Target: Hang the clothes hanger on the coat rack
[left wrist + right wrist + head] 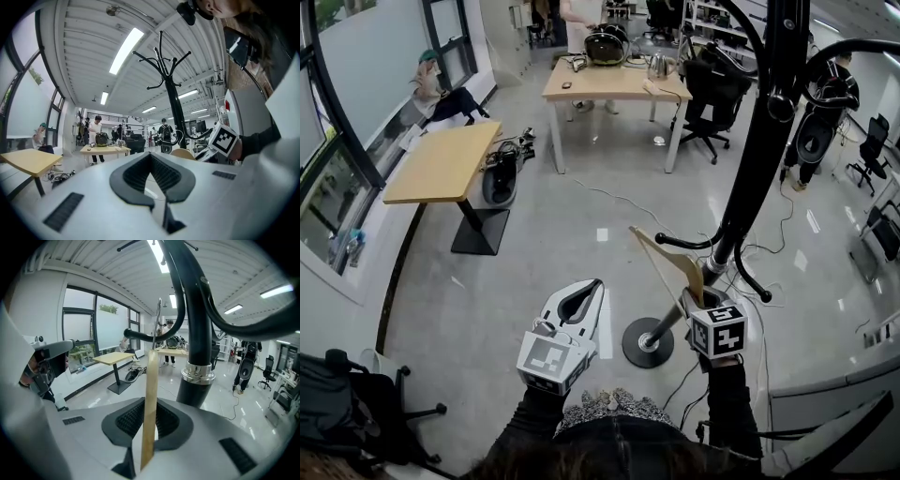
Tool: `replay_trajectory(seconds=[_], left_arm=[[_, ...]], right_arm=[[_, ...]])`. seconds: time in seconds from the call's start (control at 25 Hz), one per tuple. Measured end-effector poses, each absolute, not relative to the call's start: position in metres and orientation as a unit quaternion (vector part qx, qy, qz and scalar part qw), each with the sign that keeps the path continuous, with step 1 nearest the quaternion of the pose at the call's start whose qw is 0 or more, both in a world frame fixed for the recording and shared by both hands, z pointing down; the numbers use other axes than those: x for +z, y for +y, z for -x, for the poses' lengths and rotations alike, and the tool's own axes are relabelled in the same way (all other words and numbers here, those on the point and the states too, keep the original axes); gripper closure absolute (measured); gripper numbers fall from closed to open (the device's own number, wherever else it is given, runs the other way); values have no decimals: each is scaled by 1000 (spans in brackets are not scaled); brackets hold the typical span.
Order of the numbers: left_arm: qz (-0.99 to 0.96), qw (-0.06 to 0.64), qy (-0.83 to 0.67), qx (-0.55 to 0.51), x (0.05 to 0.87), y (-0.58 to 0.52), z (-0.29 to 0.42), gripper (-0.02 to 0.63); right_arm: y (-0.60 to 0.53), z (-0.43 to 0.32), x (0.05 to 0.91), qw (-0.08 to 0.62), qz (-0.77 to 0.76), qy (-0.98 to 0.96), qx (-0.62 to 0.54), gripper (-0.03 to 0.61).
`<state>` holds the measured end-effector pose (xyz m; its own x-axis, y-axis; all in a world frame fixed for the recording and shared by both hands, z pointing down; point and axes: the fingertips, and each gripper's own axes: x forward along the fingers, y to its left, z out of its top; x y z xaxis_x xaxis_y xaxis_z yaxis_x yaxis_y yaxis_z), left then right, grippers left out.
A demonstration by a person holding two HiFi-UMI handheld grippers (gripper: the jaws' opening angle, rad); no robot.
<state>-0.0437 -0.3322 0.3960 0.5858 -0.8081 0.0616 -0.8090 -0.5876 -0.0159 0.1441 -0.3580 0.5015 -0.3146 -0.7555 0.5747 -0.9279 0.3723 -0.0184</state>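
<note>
Both grippers are white moulded shells, smooth and rounded; the left gripper shows a black lining that rings a leaf-shaped hollow between its jaws; the right gripper is built the same way. In each gripper's own view the black pads are finely ribbed, and dark slotted vents sit in the white shell on either side. Behind each shell rides a marker cube, white with bold black square patterns; the left cube looks grey-white, the right cube crisper. The person wears long black sleeves to the wrist and a speckled black, white and tan top.
</note>
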Motion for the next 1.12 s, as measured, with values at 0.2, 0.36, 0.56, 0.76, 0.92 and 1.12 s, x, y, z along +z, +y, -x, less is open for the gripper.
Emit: replay_trajectory(seconds=[0.2,0.36,0.56,0.76,0.92,1.12], left_arm=[[-893,6,-449,31,397,-345,40,606],[-900,-3,-435,26,395,-360,25,606],[-912,-27,-408,21,382,-378,-10,606],[-918,-29,-394,18,384,-382,-26,606],[-919,-25,-392,22,388,-381,-28,606],[-918,-20,-396,20,389,-376,-25,606]], right_arm=[[-371,-144,510,247,-531,-789,186,528],[-377,-142,517,245,-529,-790,190,528],[-381,-144,523,243,-530,-788,196,528],[-383,-145,528,238,-533,-787,202,528],[-383,-144,535,238,-526,-790,206,528],[-383,-138,532,226,-518,-801,200,526]])
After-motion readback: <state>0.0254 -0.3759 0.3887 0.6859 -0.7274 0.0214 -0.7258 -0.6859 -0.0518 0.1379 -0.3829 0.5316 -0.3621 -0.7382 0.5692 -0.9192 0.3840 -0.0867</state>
